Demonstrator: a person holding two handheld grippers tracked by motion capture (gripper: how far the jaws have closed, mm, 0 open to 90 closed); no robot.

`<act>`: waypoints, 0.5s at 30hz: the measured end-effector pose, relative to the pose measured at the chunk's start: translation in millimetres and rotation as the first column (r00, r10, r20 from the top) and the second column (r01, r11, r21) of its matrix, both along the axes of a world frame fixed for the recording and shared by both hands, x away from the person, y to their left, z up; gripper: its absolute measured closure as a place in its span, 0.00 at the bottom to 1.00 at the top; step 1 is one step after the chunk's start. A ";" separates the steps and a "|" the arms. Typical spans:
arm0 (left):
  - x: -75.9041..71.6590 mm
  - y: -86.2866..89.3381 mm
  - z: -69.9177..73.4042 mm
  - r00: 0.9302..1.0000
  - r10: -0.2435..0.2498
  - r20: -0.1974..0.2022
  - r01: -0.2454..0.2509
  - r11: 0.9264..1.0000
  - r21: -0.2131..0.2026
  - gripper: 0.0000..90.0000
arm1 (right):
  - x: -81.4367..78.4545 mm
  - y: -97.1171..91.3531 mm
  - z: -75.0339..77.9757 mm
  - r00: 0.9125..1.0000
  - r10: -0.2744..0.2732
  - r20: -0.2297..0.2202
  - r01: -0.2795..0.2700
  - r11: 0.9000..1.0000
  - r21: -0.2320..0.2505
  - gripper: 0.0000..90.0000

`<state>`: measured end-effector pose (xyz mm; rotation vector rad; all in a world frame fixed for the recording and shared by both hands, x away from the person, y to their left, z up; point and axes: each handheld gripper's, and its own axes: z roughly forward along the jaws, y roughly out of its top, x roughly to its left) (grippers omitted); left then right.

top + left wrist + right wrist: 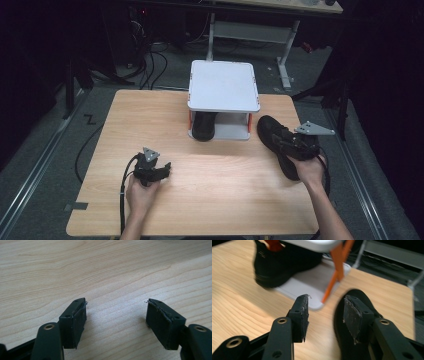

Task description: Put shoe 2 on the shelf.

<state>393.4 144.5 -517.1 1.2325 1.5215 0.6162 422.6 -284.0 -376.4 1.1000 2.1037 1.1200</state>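
Shoe (276,144) — black, soft-sided, light — lies between your right gripper (325,315) jaws, apart and unclamped; grip its collar rim — left gripper (116,315) jaws apart, empty.

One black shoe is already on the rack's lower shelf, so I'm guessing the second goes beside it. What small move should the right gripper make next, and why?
Probably close the right gripper on the shoe. Its jaws stand apart, one pad over the shoe, which lies on the table right of the rack.

Shoe (203,126) under shelf (223,85): mostly hidden, top cut off and blurry in right gripper view, upper left.
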 end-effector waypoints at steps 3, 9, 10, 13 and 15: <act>0.0 -0.2 0.0 1.000 0.000 0.001 0.000 1.000 -0.002 0.36 | -2.1 -12.4 -5.6 0.999 -0.037 0.000 0.037 0.999 -0.007 0.61; 0.0 -0.3 0.0 1.000 -0.001 0.000 0.001 1.000 -0.002 0.36 | -0.5 -27.5 -19.9 0.996 -0.092 -0.018 0.091 0.995 -0.040 0.60; 0.0 -0.3 0.0 1.000 -0.001 0.000 0.001 1.000 -0.002 0.36 | 0.3 -29.7 -22.3 0.995 -0.099 -0.024 0.098 0.994 -0.042 0.59; 0.0 -0.2 0.0 1.000 -0.001 0.000 0.001 1.000 -0.002 0.36 | 2.1 -34.2 -27.7 0.993 -0.118 -0.024 0.117 0.991 -0.060 0.58; 0.0 -0.2 0.0 1.000 -0.002 0.000 0.002 1.000 -0.003 0.36 | 3.0 -35.9 -28.4 0.991 -0.129 -0.019 0.128 0.990 -0.067 0.55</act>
